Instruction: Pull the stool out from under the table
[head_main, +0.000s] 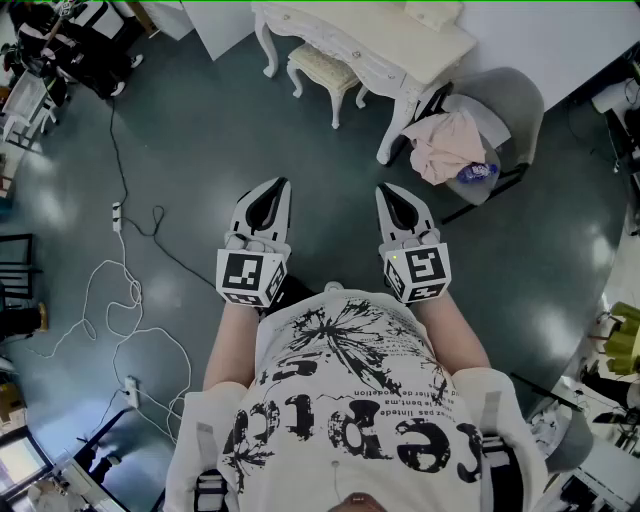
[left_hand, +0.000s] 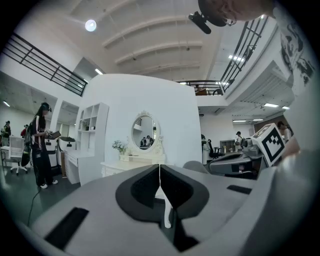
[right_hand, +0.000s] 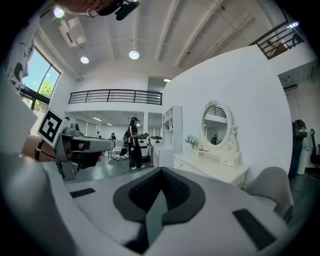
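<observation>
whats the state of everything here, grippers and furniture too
Left gripper: shut, empty
Right gripper: shut, empty
Cream cushioned stool: upright, partly under the white carved dressing table, untouched
Pink cloth: crumpled on the grey padded chair

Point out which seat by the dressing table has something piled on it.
The grey chair, at the right end of the dressing table in the head view: a pink cloth lies on it. The cream stool under the table is bare.
</observation>
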